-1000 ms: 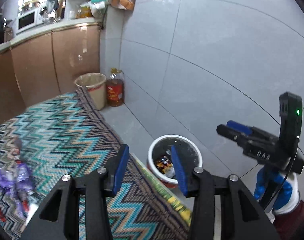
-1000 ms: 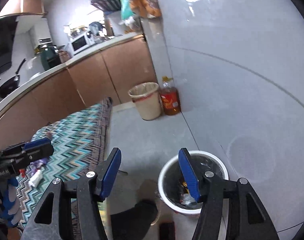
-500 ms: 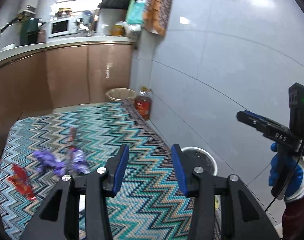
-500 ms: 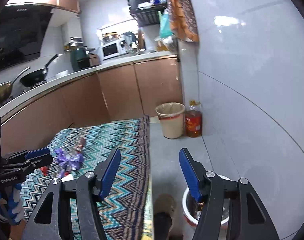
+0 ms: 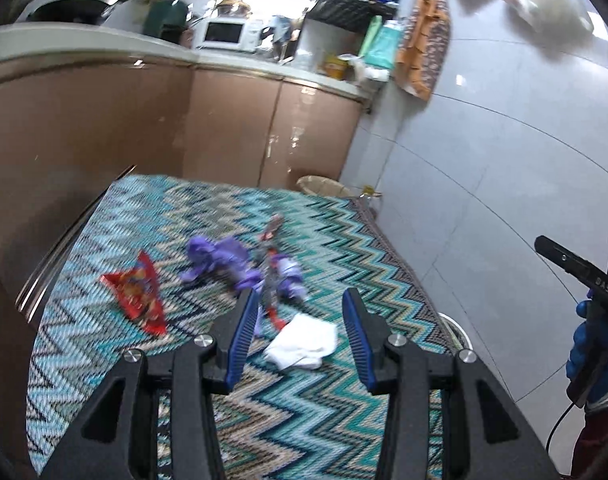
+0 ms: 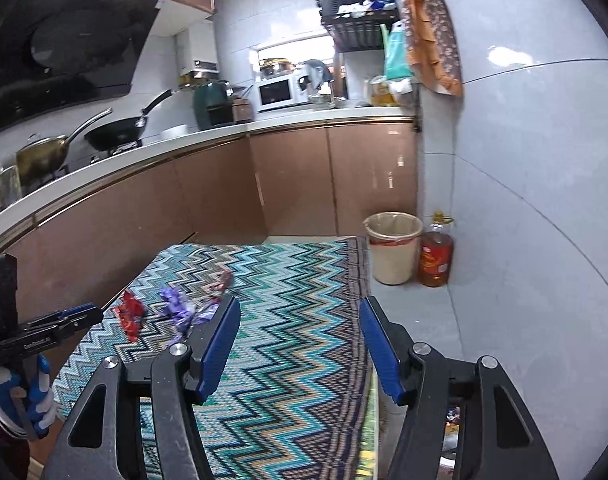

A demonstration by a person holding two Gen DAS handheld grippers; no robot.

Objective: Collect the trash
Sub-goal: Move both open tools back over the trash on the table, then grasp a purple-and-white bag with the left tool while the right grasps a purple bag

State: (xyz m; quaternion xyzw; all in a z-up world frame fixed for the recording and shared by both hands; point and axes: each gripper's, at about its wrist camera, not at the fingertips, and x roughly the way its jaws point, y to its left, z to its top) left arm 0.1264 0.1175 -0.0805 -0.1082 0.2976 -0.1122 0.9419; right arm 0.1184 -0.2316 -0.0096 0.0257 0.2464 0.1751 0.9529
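Trash lies on a zigzag-patterned cloth [image 5: 344, 240]: a red snack wrapper [image 5: 139, 294], purple crumpled wrappers [image 5: 219, 260], a thin red wrapper [image 5: 271, 230] and a white crumpled tissue [image 5: 304, 340]. My left gripper [image 5: 299, 312] is open and empty, hovering just above the tissue. My right gripper [image 6: 297, 338] is open and empty, over the cloth's right part. In the right wrist view the red wrapper [image 6: 129, 312] and purple wrappers [image 6: 179, 306] lie at left. The white trash bin's rim [image 5: 458, 328] peeks out past the cloth's right edge.
Brown kitchen cabinets [image 6: 304, 176] stand behind the cloth. A beige bin [image 6: 392, 246] and an oil bottle [image 6: 436, 258] stand in the far corner by the tiled wall [image 6: 524, 160]. The other gripper shows at the edge of each view, at the right [image 5: 584, 276] and at the left [image 6: 27, 340].
Both cameras have swung up and left, away from the white bin towards the cloth. The left gripper has come over the trash, with the tissue now between its fingers' line.
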